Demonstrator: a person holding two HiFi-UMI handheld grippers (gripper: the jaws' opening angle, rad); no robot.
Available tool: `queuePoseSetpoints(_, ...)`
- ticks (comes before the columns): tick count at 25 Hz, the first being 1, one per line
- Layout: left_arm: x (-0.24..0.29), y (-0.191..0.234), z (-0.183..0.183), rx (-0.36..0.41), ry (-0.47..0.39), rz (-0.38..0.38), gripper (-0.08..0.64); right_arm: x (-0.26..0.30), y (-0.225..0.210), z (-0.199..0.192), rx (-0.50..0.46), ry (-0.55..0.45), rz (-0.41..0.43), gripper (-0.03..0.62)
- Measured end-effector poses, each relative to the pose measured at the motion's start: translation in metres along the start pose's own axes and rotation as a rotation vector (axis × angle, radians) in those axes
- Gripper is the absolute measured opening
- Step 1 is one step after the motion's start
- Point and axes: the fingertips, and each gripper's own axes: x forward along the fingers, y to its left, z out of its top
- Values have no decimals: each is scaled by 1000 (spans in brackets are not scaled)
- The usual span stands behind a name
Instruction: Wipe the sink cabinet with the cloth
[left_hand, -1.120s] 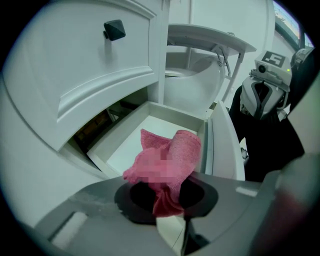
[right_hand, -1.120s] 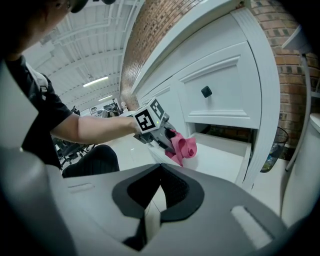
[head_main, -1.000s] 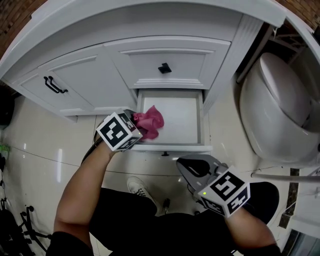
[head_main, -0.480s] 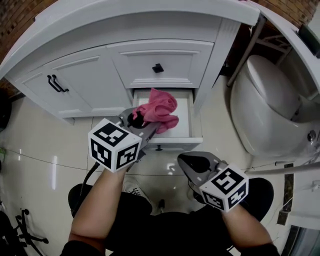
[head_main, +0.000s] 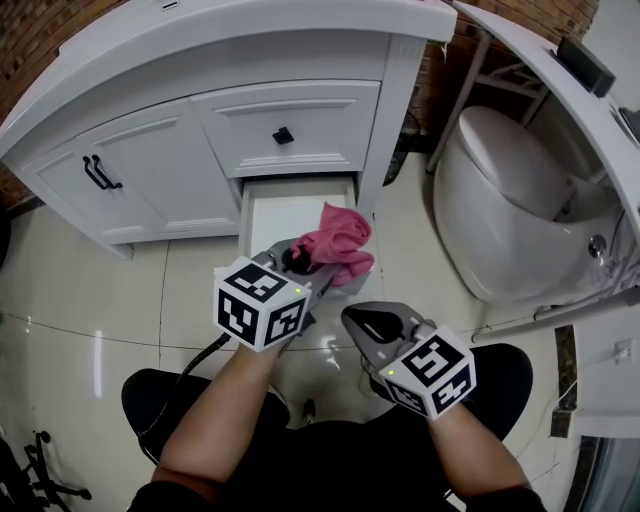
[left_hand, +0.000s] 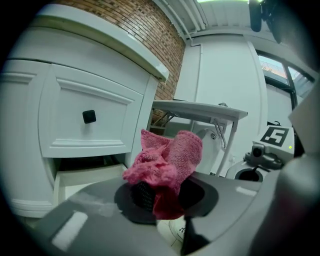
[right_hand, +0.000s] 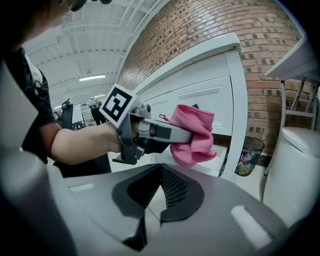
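Note:
A crumpled pink cloth (head_main: 342, 240) hangs in the air over the front of the open bottom drawer (head_main: 268, 215) of the white sink cabinet (head_main: 150, 170). My left gripper (head_main: 308, 262) is shut on the cloth (left_hand: 167, 159), which bulges up out of its jaws. The left gripper view shows the upper drawer's black knob (left_hand: 89, 116) beyond. To the right and nearer me, my right gripper (head_main: 362, 320) is shut with nothing in it; its pads meet in the right gripper view, where the cloth (right_hand: 193, 134) hangs ahead.
A white toilet (head_main: 505, 205) stands right of the cabinet. The cabinet doors carry black handles (head_main: 100, 172) at the left. A small waste bin (right_hand: 248, 155) sits by the brick wall. Glossy floor tiles (head_main: 90, 300) lie to the left.
My left gripper has lifted the pink cloth out of the open drawer and carried it up and to the right. The right gripper has stayed low and shut.

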Motion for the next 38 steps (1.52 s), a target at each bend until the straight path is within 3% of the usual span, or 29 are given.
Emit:
queuePoseSetpoints(11,22,-25,-16,79,2,-9,91,-6,12,-26,-28,6,1,8)
queuePoseSetpoints(26,6,-9,-32,33,-12,38,91,-9,11,-37,-6,12,-24,8)
queuePoseSetpoints(38,-39,26,-35,1,-44,122,91,-4,17,-35,-19,21,-21,8)
